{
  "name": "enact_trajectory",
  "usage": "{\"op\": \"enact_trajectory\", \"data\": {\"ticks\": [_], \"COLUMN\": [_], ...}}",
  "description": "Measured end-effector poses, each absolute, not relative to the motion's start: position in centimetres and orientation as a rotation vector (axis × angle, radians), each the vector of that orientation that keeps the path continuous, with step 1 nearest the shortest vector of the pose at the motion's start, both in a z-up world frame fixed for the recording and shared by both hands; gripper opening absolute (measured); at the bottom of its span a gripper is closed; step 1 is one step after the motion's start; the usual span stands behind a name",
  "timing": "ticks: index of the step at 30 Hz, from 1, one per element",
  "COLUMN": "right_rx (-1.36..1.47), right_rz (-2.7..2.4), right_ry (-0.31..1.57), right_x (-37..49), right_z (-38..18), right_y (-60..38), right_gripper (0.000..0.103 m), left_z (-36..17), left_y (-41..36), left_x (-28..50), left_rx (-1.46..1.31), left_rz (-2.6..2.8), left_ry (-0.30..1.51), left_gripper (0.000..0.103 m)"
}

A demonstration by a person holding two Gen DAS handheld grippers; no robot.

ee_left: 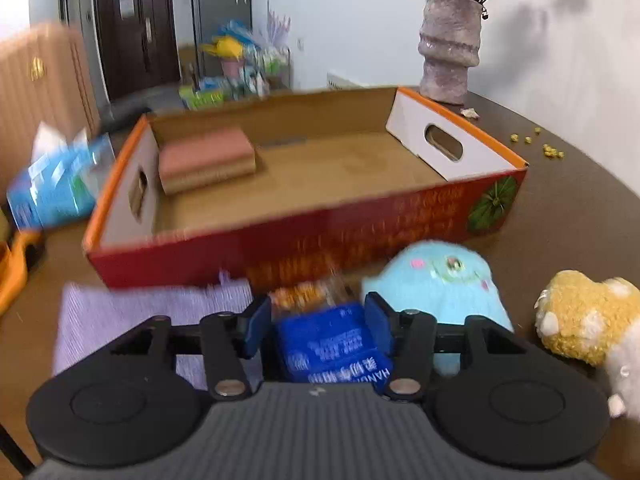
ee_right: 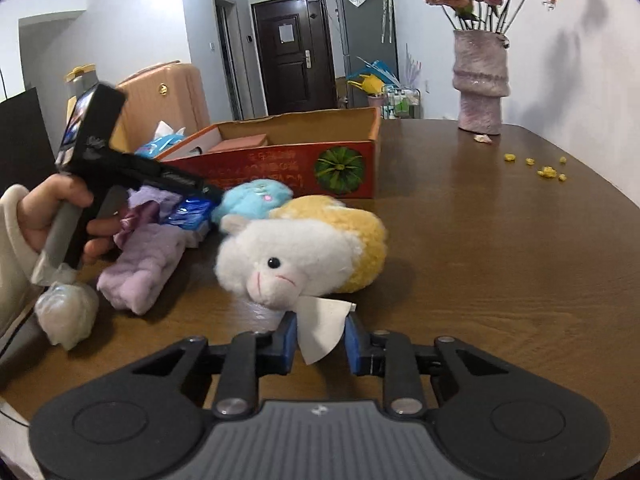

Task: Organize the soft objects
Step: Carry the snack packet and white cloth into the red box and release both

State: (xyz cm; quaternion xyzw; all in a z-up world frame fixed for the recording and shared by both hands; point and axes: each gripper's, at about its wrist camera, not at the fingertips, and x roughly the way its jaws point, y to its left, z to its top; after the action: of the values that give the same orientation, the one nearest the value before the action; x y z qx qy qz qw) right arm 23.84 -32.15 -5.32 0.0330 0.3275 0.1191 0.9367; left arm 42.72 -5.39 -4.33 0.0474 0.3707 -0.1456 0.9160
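Right tongs [ee_right: 320, 342] pinch the sheep's white tag [ee_right: 322, 330]; left tongs [ee_left: 318, 330] straddle a blurred blue packet [ee_left: 332, 344], grip unclear.

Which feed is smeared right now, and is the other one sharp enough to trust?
Left wrist view: motion blur smears the red box lettering and the blue packet. Right wrist view: mostly sharp, the white plush crisp; only the left gripper looks soft. Both bow at the edges.

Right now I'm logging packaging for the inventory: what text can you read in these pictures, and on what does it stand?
"HAN": upside-down white letters on the blue plastic packet; the rest of its print is too blurred to read.
Yellow characters on the red cardboard box's front wall: too blurred to read.
Paper on the dark door: too small to read.
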Motion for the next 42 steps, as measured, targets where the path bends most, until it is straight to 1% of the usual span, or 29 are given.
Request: {"op": "enact_trajectory", "data": {"ticks": [1,2,5,6,8,9,10,14,16,19,22,25,29,33,36,42], "right_rx": [0.055,0.035,0.012,0.006,-0.05,-0.092,-0.115,-0.185,-0.225,-0.109,0.017,0.071,0.1,0.091,0.097,0.134], "right_rz": [0.221,0.188,0.106,0.089,0.031,-0.01,-0.039,-0.126,-0.175,-0.088,0.037,0.14,0.226,0.281,0.306,0.341], "right_ry": [0.674,0.675,0.66,0.648,0.62,0.604,0.592,0.548,0.523,0.491,0.435,0.378,0.348,0.327,0.348,0.365], "right_x": [23.9,24.0,25.0,25.4,26.2,26.5,26.8,27.2,27.1,26.5,25.5,24.8,25.6,28.0,30.5,37.2], "right_z": [-5.2,-5.1,-5.1,-5.0,-4.7,-4.6,-4.6,-4.5,-4.5,-3.6,-2.3,-1.0,0.1,0.6,0.6,1.5], "right_y": [-32.7,-33.2,-34.4,-34.6,-34.5,-34.4,-34.4,-34.7,-34.7,-35.7,-36.3,-35.9,-34.5,-32.5,-31.5,-29.1], "right_gripper": [0.024,0.025,0.024,0.024,0.024,0.024,0.024,0.025,0.025,0.025,0.024,0.024,0.025,0.025,0.025,0.025], "left_z": [-4.4,-4.4,-4.5,-4.7,-4.9,-4.9,-4.9,-5.0,-5.1,-5.0,-4.0,-2.0,1.0,2.7,3.5,5.3], "left_y": [-5.2,-5.1,-5.3,-5.5,-5.7,-5.7,-5.6,-4.7,-4.6,-4.7,-4.6,-4.4,-3.5,-2.7,-2.2,-2.1], "left_x": [42.9,43.3,44.4,45.0,45.8,46.0,46.0,46.0,46.0,45.8,44.4,42.2,39.3,37.5,37.6,42.0], "left_rx": [0.074,0.059,0.041,0.037,0.001,-0.008,-0.013,-0.099,-0.105,-0.102,-0.102,-0.086,-0.087,-0.08,-0.091,-0.084], "left_rz": [-0.299,-0.291,-0.264,-0.263,-0.263,-0.259,-0.253,-0.242,-0.228,-0.219,-0.242,-0.272,-0.297,-0.299,-0.3,-0.309], "left_ry": [0.771,0.778,0.779,0.794,0.825,0.821,0.819,0.812,0.803,0.794,0.76,0.694,0.606,0.556,0.549,0.554], "left_gripper": [0.06,0.061,0.061,0.055,0.053,0.048,0.046,0.045,0.041,0.038,0.037,0.037,0.037,0.037,0.037,0.037]}}
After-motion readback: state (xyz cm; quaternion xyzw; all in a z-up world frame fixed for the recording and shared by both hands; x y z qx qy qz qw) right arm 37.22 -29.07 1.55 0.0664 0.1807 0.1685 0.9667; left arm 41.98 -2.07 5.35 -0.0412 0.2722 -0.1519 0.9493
